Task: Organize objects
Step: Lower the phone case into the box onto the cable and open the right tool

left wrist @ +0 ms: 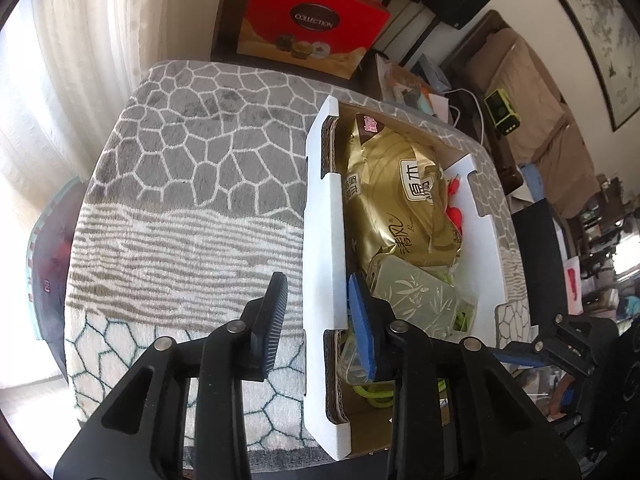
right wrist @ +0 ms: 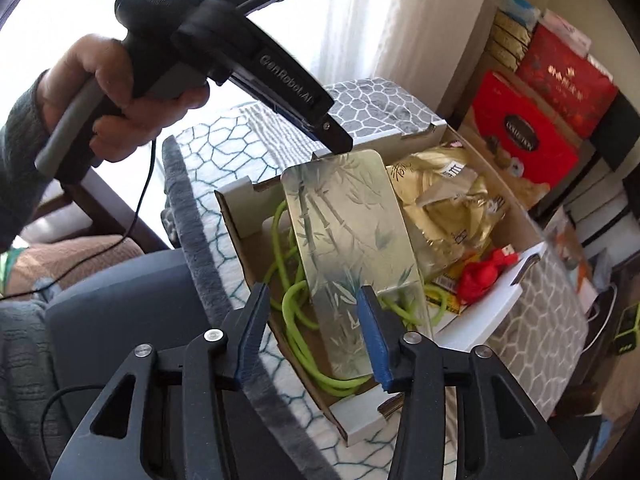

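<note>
An open cardboard box (left wrist: 324, 240) with white outer walls sits on a grey-and-white patterned blanket (left wrist: 192, 160). Inside lie a gold snack bag (left wrist: 392, 184), a bamboo-print tin (left wrist: 420, 292), a green cable (left wrist: 372, 394) and a red toy (left wrist: 454, 214). My left gripper (left wrist: 320, 324) straddles the box's near white wall, blue pad inside, black pad outside and apart from it. In the right wrist view the tin (right wrist: 352, 232) rests tilted on the green cable (right wrist: 296, 304). My right gripper (right wrist: 312, 332) hangs open just above the tin's near end, not pressing it.
A hand (right wrist: 120, 92) holds the left gripper's handle over the box's far wall (right wrist: 236, 208). A red gift box (left wrist: 312, 24) stands behind the table by the curtain. A green device (left wrist: 502, 112) and clutter lie to the right. A grey chair (right wrist: 120, 300) is close.
</note>
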Motion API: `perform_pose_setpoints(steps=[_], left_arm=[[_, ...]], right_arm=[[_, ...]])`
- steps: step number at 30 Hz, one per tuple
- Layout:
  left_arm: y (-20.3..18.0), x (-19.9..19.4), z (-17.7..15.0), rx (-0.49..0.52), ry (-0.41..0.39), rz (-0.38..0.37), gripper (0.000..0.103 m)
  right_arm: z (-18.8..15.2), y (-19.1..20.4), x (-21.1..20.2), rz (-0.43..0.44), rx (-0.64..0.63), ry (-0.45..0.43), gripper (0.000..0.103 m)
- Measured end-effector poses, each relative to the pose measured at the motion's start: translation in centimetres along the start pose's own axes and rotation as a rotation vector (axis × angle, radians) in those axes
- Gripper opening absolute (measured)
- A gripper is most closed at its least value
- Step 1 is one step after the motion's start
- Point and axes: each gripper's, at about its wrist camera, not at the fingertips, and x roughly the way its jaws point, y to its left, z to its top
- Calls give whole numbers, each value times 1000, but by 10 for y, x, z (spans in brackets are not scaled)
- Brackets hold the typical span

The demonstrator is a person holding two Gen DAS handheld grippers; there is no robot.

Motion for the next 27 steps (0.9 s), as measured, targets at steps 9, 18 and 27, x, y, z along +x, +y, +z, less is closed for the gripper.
perform_pose_setpoints(steps=[9,18,27], left_arm=[[-25,-6,-17,151,-2,116,24],[-36,-6,-34,236,15,185,23],[-23,-24,-23,144,-52,138,48]], right_arm=[[12,-51,-1,-105,262,-53,40],[0,-69,-14,-109,386,-113,40],[-13,-73,-31,-170,482,-168,59]])
